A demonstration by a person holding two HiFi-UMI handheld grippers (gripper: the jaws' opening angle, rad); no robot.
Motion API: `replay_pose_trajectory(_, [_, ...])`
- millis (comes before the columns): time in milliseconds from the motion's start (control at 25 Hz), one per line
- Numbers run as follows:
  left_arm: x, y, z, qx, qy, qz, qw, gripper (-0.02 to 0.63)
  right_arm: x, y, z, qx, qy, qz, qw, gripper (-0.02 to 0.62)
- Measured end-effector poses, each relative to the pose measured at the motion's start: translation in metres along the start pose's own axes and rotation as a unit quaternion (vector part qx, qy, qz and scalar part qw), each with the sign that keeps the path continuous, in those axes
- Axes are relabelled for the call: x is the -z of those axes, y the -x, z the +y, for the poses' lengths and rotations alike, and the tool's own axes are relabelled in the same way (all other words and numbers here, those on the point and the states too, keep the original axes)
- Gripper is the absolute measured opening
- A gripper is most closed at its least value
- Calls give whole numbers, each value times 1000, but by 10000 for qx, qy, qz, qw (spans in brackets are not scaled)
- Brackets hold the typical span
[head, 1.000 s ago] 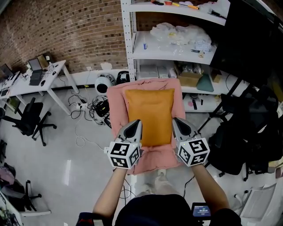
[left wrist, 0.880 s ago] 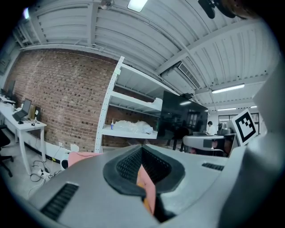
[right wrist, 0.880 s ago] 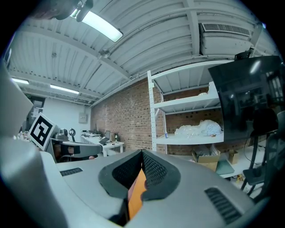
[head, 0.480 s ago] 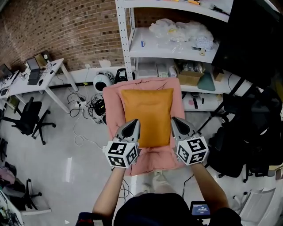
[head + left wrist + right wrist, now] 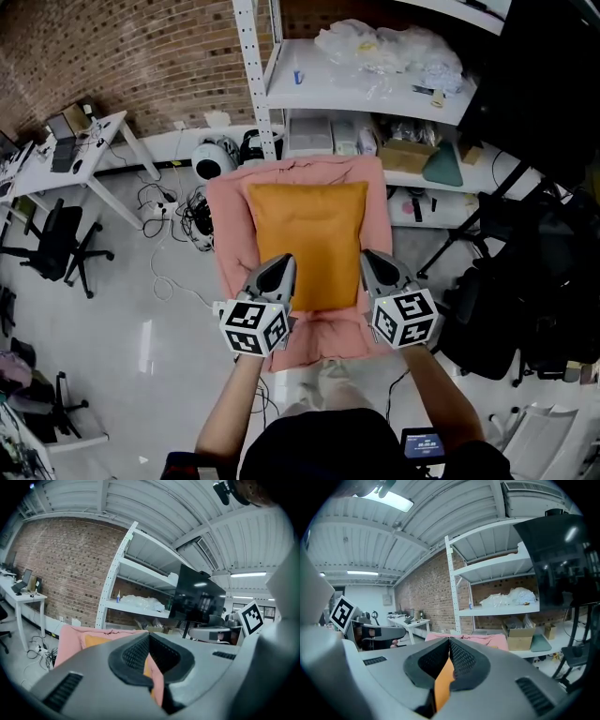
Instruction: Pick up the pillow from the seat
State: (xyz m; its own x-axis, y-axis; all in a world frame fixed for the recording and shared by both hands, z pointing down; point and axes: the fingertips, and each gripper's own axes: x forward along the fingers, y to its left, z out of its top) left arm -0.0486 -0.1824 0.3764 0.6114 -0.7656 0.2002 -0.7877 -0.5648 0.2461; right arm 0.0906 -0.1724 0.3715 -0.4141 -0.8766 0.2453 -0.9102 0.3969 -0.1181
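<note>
Both grippers have come forward and down with the person's lean, their tips staying at the pillow's near corners. On the left gripper (image 5: 278, 264) and the right gripper (image 5: 374, 260) the jaws are closed tight. The orange pillow (image 5: 307, 234) lies flat on the pink-covered seat (image 5: 225, 239) — just before the white shelf (image 5: 249, 94).

Rectangular fabric pillow (image 5: 307, 244): plain orange, no pattern; cloth-draped seat (image 5: 230, 234): plain salmon pink. Left gripper (image 5: 277, 264) and right gripper (image 5: 374, 261): grey plastic bodies, black ribbed pads, each with a white cube printed in black square markers. Brick wall (image 5: 141, 56): red-brown with pale mortar lines; metal shelving unit (image 5: 366, 94): white; glossy floor (image 5: 122, 319): pale grey.
</note>
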Motion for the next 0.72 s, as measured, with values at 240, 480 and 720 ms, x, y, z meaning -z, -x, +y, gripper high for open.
replay_pose_trajectory(240, [16,-18,12,-4,105,126,9999,-2,20,-23,-8,-130,-171,199,9996,18])
replay_pose_trajectory(480, [43,-34,24,-69,198,390,9990,0,51,-43,-16,-204,-284,507,9981,18])
replay_pose_trajectory(720, [71,-47,40,-82,375,600,9975,24,83,-63,-26,-280,-485,760,9955,20])
